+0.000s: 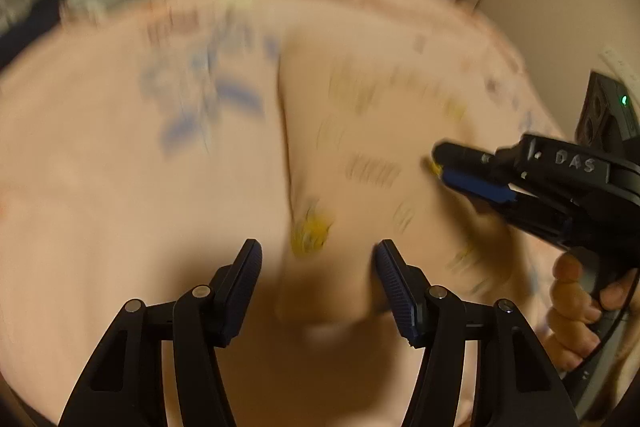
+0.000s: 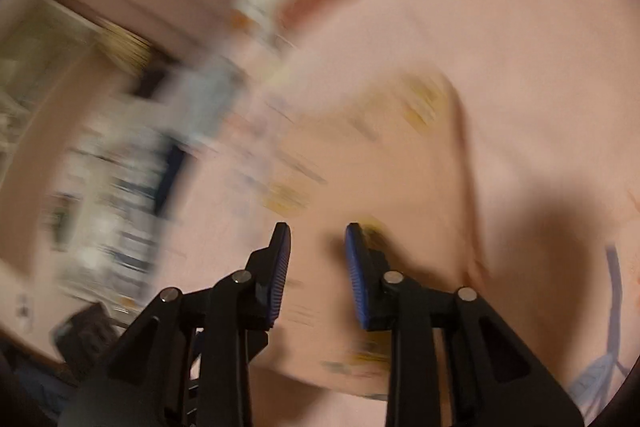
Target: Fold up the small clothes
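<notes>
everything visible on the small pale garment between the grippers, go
The small garment is pale peach cloth with blurred yellow and grey print, soft and limp. It lies flat on the pink bedspread, one long straight edge on its left. The left gripper is open over its near end; the right gripper reaches over its right side, contact unclear. Blur hides its outline.

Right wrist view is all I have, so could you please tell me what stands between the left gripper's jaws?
Observer: The left gripper has its jaws apart, with a raised fold of the pink garment between them; blur hides any contact.
Operator: Thank you. Where do my tips sit on that cloth?
Observer: The right gripper has its tips beside a small yellow print on the garment.
Operator: Anything behind it?
Observer: A hand grips its handle, lower right.
</notes>
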Tool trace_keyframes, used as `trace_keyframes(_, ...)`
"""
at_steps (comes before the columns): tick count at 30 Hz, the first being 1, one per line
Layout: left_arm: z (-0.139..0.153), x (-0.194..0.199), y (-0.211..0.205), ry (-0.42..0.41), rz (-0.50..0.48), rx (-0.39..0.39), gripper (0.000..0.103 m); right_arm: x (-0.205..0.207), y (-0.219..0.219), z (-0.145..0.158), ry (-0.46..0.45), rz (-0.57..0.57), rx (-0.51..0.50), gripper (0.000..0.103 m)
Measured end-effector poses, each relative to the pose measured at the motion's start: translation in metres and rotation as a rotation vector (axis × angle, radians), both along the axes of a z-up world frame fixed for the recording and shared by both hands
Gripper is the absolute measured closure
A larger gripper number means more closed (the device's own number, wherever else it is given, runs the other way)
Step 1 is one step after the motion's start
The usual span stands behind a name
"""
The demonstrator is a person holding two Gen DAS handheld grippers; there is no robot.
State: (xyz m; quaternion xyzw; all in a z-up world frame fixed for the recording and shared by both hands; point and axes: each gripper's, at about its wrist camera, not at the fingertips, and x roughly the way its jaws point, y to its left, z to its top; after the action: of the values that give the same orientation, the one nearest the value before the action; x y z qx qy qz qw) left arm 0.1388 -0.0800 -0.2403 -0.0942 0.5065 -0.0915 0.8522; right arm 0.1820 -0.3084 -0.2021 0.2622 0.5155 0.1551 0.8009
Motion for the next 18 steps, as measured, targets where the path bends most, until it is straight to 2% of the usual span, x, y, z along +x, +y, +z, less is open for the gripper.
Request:
trace_keyframes(1,-0.007,-0.004,0.000,-0.014,0.004,0.019,0.042,0.001,0.003,-0.014,0.065,0.005,-0.070,0.096)
trace_keyframes(2,-0.004,-0.013,-0.002,-0.063,0.004,0.051,0.042,-0.001,0.001,-0.020,0.084,0.006,-0.081,0.103)
trace_keyframes(3,-0.002,-0.021,-0.006,-0.068,0.003,0.097,0.042,-0.003,-0.006,-0.021,0.086,-0.003,-0.024,0.103)
trace_keyframes(7,-0.002,-0.042,-0.014,-0.087,-0.021,0.174,0.041,-0.019,-0.021,-0.029,0.118,-0.044,0.036,0.103)
trace_keyframes(10,-0.002,-0.046,-0.012,-0.085,-0.003,0.182,0.040,-0.036,-0.024,-0.033,0.130,-0.070,0.079,0.103)
trace_keyframes(14,0.002,-0.049,-0.010,-0.054,-0.029,0.202,0.041,-0.046,-0.020,-0.025,0.135,-0.079,0.050,0.103)
trace_keyframes(15,0.005,-0.048,-0.010,-0.044,-0.034,0.193,0.041,-0.047,-0.017,-0.021,0.143,-0.075,0.025,0.103)
trace_keyframes(16,0.014,-0.051,-0.002,-0.032,-0.029,0.144,0.041,-0.051,-0.016,-0.016,0.157,-0.075,0.002,0.103)
trace_keyframes(18,0.031,-0.049,0.014,-0.040,-0.018,-0.013,0.041,-0.056,-0.019,-0.004,0.159,-0.076,-0.041,0.098)
